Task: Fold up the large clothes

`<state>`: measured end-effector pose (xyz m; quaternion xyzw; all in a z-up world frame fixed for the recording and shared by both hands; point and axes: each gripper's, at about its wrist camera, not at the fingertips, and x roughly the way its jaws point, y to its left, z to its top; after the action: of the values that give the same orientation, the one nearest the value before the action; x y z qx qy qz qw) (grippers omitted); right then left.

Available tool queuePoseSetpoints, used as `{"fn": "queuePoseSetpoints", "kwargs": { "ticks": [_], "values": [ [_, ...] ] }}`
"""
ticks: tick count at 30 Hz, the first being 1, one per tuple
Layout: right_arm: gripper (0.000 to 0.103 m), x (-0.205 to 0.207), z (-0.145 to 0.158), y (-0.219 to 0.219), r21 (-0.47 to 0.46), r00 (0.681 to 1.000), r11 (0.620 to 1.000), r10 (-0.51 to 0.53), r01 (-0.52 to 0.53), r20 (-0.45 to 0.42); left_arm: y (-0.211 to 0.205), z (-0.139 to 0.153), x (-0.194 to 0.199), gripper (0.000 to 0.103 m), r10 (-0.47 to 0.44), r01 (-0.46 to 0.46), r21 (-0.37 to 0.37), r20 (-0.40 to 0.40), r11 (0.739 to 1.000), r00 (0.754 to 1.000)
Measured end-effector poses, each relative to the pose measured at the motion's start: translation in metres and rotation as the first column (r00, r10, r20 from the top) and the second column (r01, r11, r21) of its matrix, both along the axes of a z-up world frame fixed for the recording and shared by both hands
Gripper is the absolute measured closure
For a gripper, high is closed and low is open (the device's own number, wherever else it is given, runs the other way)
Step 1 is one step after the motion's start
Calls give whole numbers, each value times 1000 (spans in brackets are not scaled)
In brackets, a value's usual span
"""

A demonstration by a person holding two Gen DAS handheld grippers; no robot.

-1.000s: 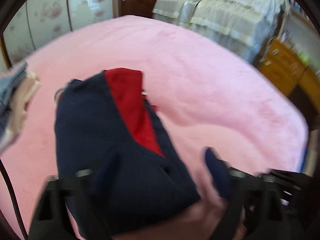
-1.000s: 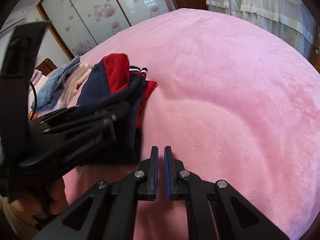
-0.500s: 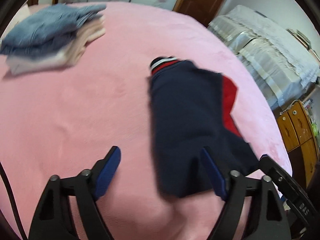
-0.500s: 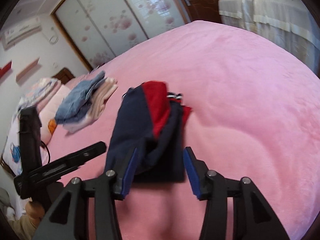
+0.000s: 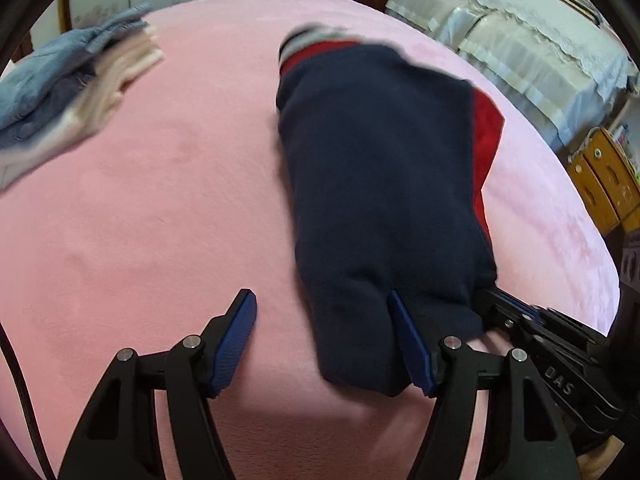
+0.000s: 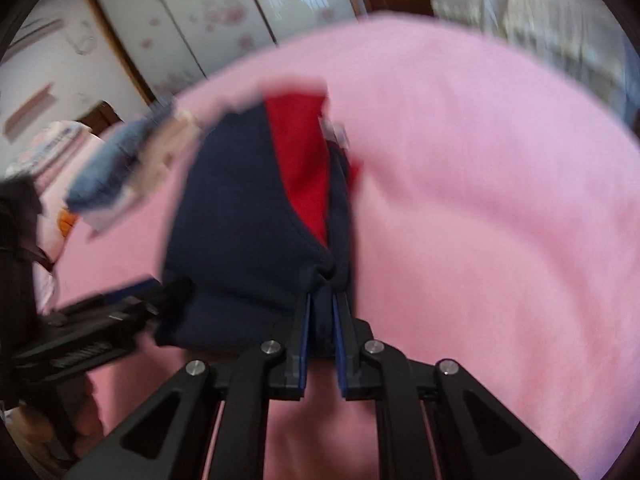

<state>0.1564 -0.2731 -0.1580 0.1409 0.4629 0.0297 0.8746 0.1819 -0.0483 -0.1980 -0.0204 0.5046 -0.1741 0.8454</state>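
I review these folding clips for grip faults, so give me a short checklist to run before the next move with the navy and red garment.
1. Right gripper pinching the near edge of the navy and red garment: ok, cloth sits between its closing jaws.
2. Left gripper gripping cloth: not ok, jaws closing but wide apart, only one finger at the garment.
3. Garment folded into a compact bundle: ok.
4. Garment resting on the pink bed cover: ok.
5. Stack of folded clothes clear of the garment: ok, apart.
6. Folded edges aligned: cannot tell, motion blur.

Soft even daylight, faint shadows, heavy fisheye curvature, dark corners, right wrist view motion-blurred throughout
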Motion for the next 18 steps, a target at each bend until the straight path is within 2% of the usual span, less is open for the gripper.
{"fn": "queuePoseSetpoints", "kwargs": {
  "ticks": [2, 6, 10, 15, 18],
  "values": [
    [92, -1, -10, -3, 15, 1000, 1000, -20, 20, -11, -2, 5, -3, 36, -2, 1, 19, 33, 1000, 999],
    [85, 0, 11, -6, 49, 1000, 999, -23, 23, -1, 1, 26, -3, 36, -15, 13, 33, 58, 999, 998],
    [71, 2, 43, -7, 37, 998, 999, 0, -2, 56, 11, 53, 10, 36, -3, 5, -25, 102, 1000, 995],
    [71, 31, 80, -8, 14, 987, 999, 26, -29, 162, 10, 76, 57, 36, 41, -28, -103, 119, 994, 992],
    [71, 66, 88, -4, 48, 978, 997, 56, -67, 202, 7, 77, 84, 36, 72, -59, -116, 117, 992, 991]
  ]
}}
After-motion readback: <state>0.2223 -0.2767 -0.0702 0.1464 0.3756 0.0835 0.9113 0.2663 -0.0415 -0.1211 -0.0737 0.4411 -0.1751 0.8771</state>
